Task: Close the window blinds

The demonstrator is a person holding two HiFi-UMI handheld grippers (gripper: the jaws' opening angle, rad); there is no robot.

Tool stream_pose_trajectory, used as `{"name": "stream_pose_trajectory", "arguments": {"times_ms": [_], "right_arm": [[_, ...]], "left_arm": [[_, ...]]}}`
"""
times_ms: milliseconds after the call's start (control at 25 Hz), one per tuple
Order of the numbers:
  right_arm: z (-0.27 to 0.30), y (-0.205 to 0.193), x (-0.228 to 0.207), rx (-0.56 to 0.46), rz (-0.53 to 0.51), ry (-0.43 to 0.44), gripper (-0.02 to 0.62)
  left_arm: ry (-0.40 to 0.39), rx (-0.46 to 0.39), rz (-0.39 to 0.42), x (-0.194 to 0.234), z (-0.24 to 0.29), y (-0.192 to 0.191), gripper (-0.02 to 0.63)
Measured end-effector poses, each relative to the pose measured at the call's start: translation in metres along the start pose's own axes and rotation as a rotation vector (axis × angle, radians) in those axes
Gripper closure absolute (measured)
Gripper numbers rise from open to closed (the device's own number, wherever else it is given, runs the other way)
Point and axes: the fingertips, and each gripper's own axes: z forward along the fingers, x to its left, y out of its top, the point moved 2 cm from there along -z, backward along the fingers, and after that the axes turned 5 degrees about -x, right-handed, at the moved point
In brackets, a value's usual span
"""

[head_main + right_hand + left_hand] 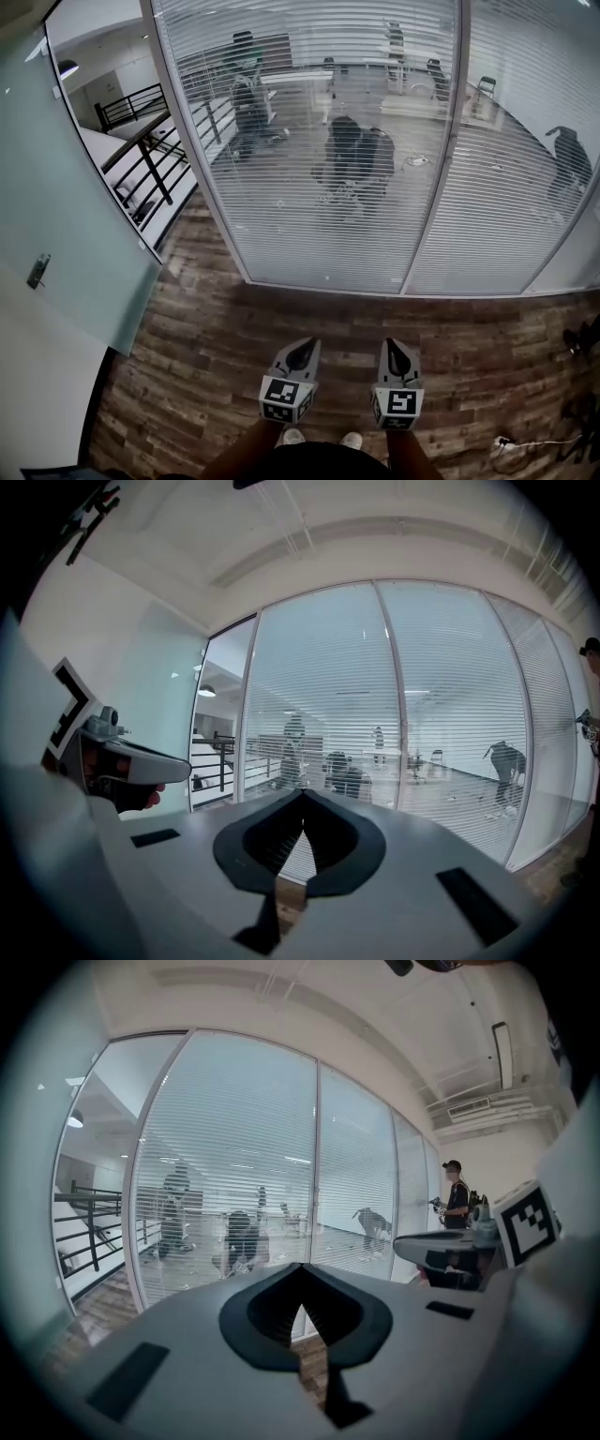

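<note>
Left gripper (304, 347), right gripper (393, 347), plank floor (206, 356), blinds (309, 216)

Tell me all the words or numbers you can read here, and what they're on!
None: no words, numbers or signs can be read anywhere.
The left gripper and right gripper carry only black-and-white square markers, which are patterns, not letters.

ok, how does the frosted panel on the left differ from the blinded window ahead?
The frosted panel is plain, tinted, hides what's behind; the blinded window has horizontal slats open enough that people and chairs show through. The frosted panel carries a handle; the blinded window is split by a vertical mullion. Both reach the wood floor.
</note>
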Motion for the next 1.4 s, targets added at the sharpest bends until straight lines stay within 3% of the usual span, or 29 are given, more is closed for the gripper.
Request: {"name": "stream_pose_trajectory", "arguments": {"times_ms": [560, 920, 1400], "right_arm": [[-0.002, -0.014, -0.049, 0.003, -0.002, 0.052, 0.594], [0.034, -0.021, -0.058, 0.016, 0.037, 0.054, 0.594], [0.162, 0.0, -0.078, 0.004, 0.03, 0.043, 0.594]], "left_arm": [[0.015, -0.001, -0.014, -0.05, 0.042, 0.0, 0.614], [0.061, 0.016, -0.052, -0.023, 0.064, -0.008, 0.614], [-0.007, 0.02, -0.083, 0.036, 0.177, 0.022, 0.614]]}}
